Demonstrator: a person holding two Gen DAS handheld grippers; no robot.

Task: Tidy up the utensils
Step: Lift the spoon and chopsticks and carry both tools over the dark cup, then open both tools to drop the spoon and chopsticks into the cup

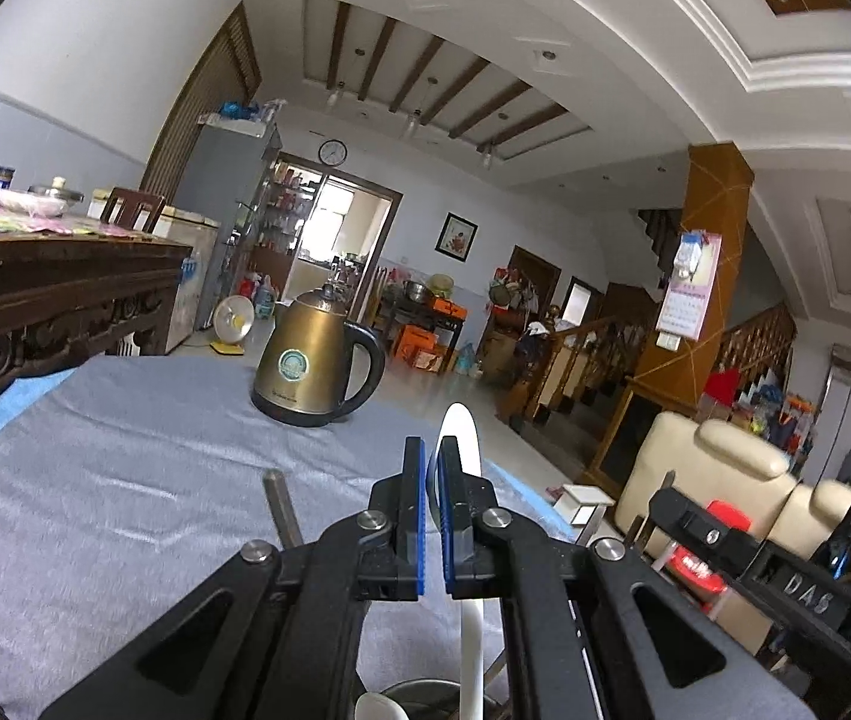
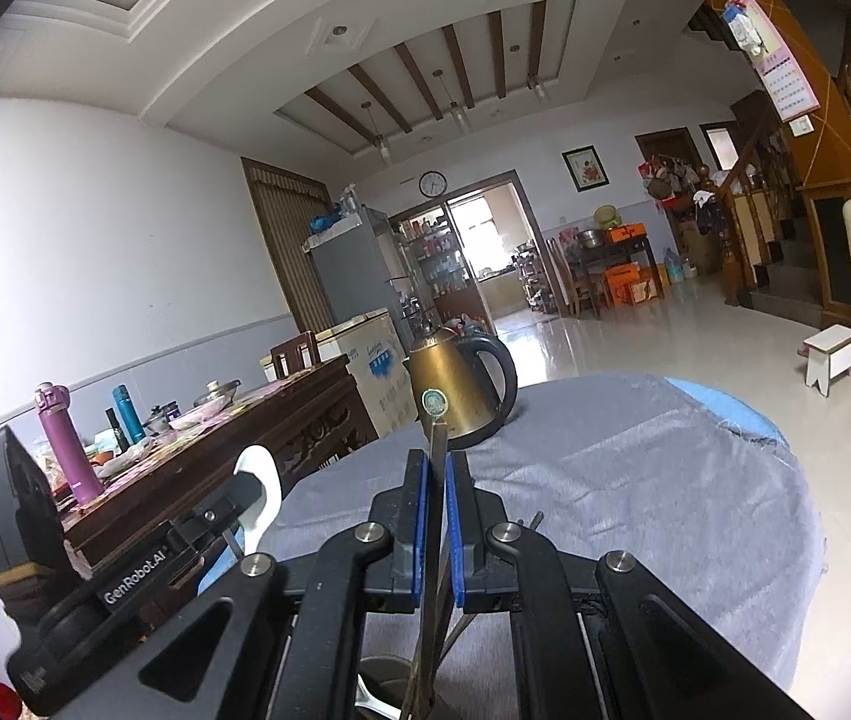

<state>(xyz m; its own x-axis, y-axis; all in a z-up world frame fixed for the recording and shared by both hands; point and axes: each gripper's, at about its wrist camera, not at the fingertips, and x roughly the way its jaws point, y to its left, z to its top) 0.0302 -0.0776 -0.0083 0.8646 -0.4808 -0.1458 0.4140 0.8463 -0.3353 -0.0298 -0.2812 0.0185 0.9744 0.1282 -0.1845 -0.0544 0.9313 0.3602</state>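
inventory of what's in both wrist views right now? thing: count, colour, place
kettle: 1, brass with black handle, far side of the grey cloth
cloth: 1, grey, covers the round table
white spoon: 1, white, clamped in the left hand-held gripper, standing up
metal utensil: 1, dark metal, clamped in the right hand-held gripper; type unclear
metal cup: 1, steel, below the grippers, another white spoon inside
wooden table: 1, dark, left of the cloth, cluttered
purple bottle: 1, on that wooden table
left hand-held gripper: black, blue pads, shut
right hand-held gripper: black, blue pads, shut
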